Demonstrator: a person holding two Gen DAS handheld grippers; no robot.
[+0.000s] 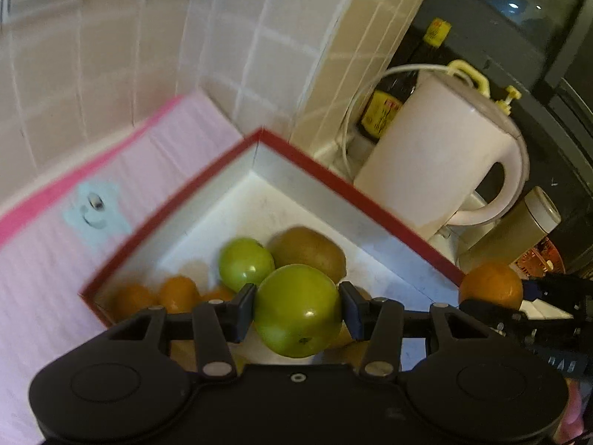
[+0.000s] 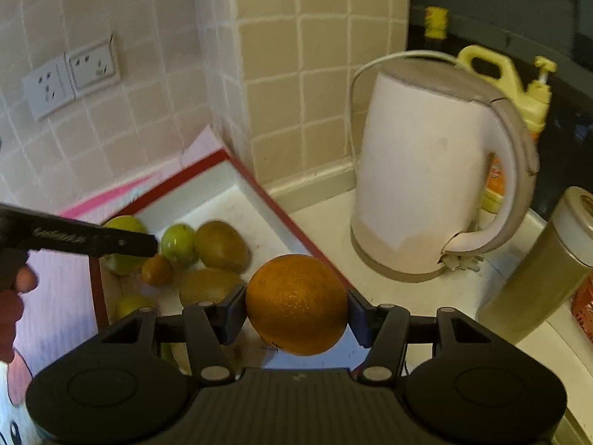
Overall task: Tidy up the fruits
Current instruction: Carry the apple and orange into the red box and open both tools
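1. Tiled kitchen walls meet in a corner behind a pale desk, where a white electric kettle stands beside a shallow red-rimmed white cardboard box resting on a pink striped mat.
2. Over the box, the left claw is clamped on a smooth round green apple, one pad on each side at its widest part.
3. Inside the box lie another green fruit, a fuzzy brown kiwi and small orange fruits.
4. The right claw grips a dimpled round orange near the box's right edge.
5. My guess: both fruits are firm, moderately heavy and roll easily. The apple's waxy skin looks slippery, so an across-the-middle hold suits it; hard squeezing would bruise.
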